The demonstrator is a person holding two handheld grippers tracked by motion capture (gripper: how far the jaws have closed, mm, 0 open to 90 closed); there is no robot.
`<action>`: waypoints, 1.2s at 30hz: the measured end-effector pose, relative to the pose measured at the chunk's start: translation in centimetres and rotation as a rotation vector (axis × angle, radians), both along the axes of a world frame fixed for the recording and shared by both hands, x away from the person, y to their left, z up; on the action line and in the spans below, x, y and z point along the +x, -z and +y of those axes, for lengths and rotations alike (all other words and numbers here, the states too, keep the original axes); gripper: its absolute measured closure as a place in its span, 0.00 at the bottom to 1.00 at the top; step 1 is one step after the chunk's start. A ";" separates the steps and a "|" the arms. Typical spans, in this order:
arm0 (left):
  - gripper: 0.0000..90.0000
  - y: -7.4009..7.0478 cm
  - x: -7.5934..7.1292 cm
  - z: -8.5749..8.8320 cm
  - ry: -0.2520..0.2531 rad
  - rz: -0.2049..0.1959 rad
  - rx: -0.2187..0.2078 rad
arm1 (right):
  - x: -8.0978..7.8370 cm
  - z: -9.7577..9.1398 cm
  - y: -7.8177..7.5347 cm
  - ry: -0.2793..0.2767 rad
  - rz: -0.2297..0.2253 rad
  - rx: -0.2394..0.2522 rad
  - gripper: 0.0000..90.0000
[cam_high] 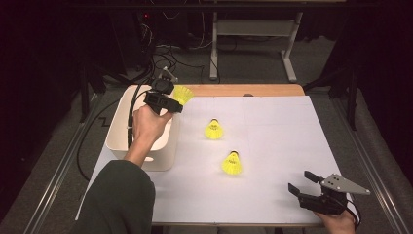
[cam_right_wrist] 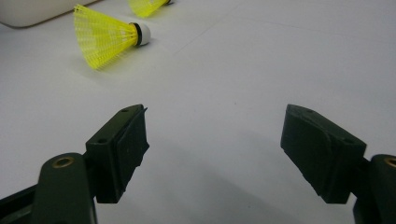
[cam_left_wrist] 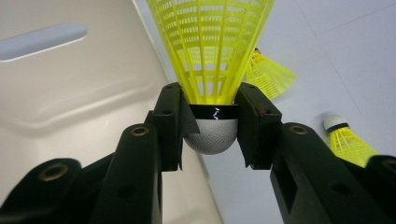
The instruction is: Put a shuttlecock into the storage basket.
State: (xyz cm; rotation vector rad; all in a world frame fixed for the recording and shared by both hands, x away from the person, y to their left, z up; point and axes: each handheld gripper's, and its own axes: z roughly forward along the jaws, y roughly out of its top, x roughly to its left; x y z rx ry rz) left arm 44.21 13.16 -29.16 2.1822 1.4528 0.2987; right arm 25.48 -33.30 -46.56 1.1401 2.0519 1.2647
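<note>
Pinching 1 yellow shuttlecock (cam_left_wrist: 212,51) by the black band above its cork: left gripper (cam_left_wrist: 212,123), jaws clamped on both sides, rounded cork hanging free below the pads, skirt fanning away from the camera. Held above the far right rim of the white bin (cam_high: 163,156), skirt poking out past that rim toward the white table sheet (cam_high: 272,195). Likely step: carrying it in over the bin for a drop. Main risk: a narrow grip on a smooth band, so possibly a twist or slip out, since nothing supports the cork from beneath. Another: letting go this close to the rim, with a probable bounce off the edge back onto the sheet. Lying on the sheet, well apart from the bin, 2 more shuttlecocks, a farther one (cam_high: 214,129) and a nearer one (cam_high: 232,164), both waiting. Resting at the near right corner: right gripper (cam_right_wrist: 215,140), jaws spread wide, nothing between them; small chance of nudging the nearer one on a hasty reach.
</note>
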 end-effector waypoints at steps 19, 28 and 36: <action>0.72 0.6 -0.1 2.1 -0.039 0.008 0.007 | 0.0 0.0 0.0 0.003 0.000 0.002 0.25; 0.72 1.1 0.0 3.1 -0.059 0.007 0.000 | 0.0 0.0 0.0 0.003 0.000 0.003 0.25; 0.72 1.4 0.0 4.0 -0.079 -0.002 -0.001 | 0.0 -0.1 0.0 0.007 0.001 0.007 0.25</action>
